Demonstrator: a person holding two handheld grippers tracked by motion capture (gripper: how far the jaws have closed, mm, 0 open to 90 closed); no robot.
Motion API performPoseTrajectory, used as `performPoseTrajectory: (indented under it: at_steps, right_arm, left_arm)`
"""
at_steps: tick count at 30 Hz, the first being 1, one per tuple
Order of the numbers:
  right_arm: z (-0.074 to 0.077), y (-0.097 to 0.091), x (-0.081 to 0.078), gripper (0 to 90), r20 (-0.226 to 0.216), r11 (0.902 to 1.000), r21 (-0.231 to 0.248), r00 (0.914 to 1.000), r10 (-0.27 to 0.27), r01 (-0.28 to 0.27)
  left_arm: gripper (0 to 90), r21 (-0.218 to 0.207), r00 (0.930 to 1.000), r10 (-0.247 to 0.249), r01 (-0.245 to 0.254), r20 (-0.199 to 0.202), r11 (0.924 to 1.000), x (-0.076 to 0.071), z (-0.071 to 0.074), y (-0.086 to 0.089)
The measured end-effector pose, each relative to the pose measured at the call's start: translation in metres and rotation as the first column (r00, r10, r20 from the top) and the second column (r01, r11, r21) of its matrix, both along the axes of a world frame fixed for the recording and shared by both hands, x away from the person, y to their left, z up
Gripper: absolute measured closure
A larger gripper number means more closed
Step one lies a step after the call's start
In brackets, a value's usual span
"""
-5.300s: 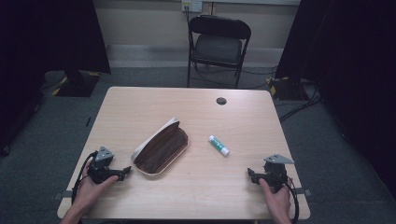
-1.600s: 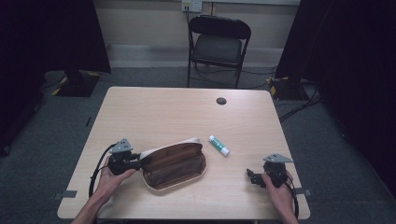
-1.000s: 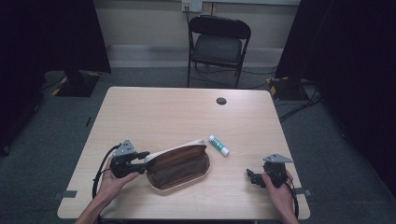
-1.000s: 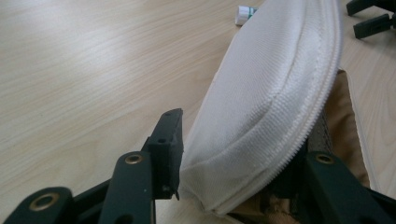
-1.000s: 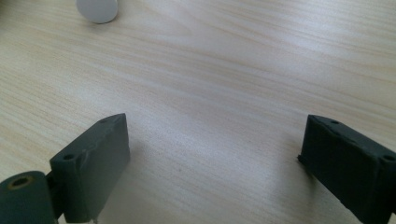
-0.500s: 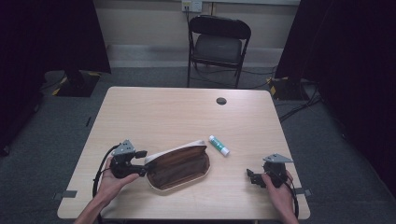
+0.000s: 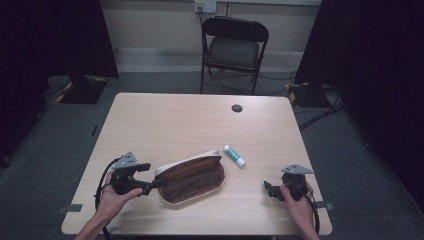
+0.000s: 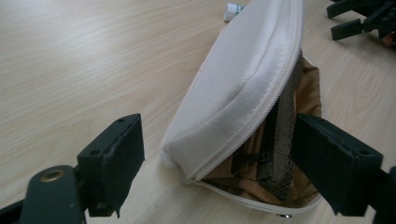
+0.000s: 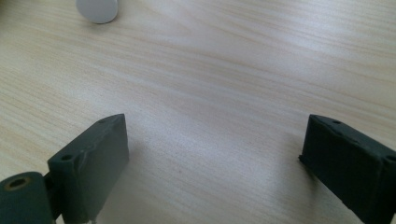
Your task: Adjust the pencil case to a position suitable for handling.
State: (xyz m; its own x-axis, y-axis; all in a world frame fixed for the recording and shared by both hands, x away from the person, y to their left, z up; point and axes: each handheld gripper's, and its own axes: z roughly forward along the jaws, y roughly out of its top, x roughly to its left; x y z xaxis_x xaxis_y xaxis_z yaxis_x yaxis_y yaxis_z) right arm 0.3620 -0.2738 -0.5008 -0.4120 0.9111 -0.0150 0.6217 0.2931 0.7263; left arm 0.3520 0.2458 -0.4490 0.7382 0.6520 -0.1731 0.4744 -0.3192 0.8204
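On the pale wooden table we see the left gripper, lower centre, its jaws just widening, straddling without gripping the white, brown-lined pouch, unzipped.

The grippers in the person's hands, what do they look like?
Each gripper is black. The left gripper and the right gripper both carry a grey three-cornered plate on top, and a black cable trails back from each. Up close, the two jaws are chunky dark blocks with small screw holes. The forearms are bare, with no sleeves.
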Motion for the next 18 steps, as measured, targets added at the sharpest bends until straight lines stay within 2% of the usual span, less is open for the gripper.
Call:
performPoseTrajectory:
  at_steps: [1, 3, 4, 5, 7, 8, 9, 12, 13, 18]
  right_arm:
    - [0.0, 0.0, 0.0, 6.4, 0.0, 1.0, 0.0, 1.0, 0.0, 0.0]
    - [0.0, 0.0, 0.0, 6.4, 0.0, 1.0, 0.0, 1.0, 0.0, 0.0]
    - [0.0, 0.0, 0.0, 6.4, 0.0, 1.0, 0.0, 1.0, 0.0, 0.0]
    - [0.0, 0.0, 0.0, 6.4, 0.0, 1.0, 0.0, 1.0, 0.0, 0.0]
    - [0.0, 0.0, 0.0, 6.3, -0.002, 1.0, 0.001, 1.0, -0.001, 0.001]
    - [0.0, 0.0, 0.0, 6.3, -0.002, 1.0, 0.001, 1.0, -0.001, 0.001]
    - [0.0, 0.0, 0.0, 6.3, -0.002, 1.0, 0.001, 1.0, -0.001, 0.001]
    - [0.0, 0.0, 0.0, 6.3, 0.0, 1.0, 0.0, 1.0, 0.0, 0.0]
    - [0.0, 0.0, 0.0, 6.3, 0.0, 1.0, 0.0, 1.0, 0.0, 0.0]
    - [0.0, 0.0, 0.0, 6.3, -0.002, 1.0, 0.001, 1.0, 0.0, 0.0]
  left_arm:
    - [18.4, -0.008, 0.9999, -0.011, 0.011, -0.009, 0.9999, -0.001, 0.001, 0.0]
    - [18.2, 0.017, 0.9997, -0.018, 0.019, -0.014, 0.9997, -0.005, 0.003, 0.0]
    - [18.0, 0.013, 0.9995, -0.028, 0.028, -0.017, 0.9995, -0.006, 0.003, 0.001]
    - [17.9, -0.009, 0.9992, -0.038, 0.037, -0.014, 0.9993, -0.008, 0.003, 0.005]
    - [17.6, -0.016, 0.9993, -0.034, 0.034, -0.014, 0.9993, -0.009, 0.002, 0.01]
    - [17.5, -0.007, 0.9996, -0.025, 0.025, -0.012, 0.9997, -0.009, 0.001, 0.013]
    - [17.3, 0.02, 0.9999, -0.011, 0.011, -0.005, 0.9997, -0.009, -0.001, 0.017]
    - [17.3, 0.043, 0.999, 0.04, -0.041, 0.018, 0.9982, -0.007, -0.009, 0.025]
    - [17.2, 0.063, 0.999, 0.045, -0.046, 0.006, 0.997, -0.006, -0.012, 0.029]
    - [16.8, 0.083, 0.9951, 0.098, -0.096, -0.018, 0.9919, -0.001, -0.023, 0.041]
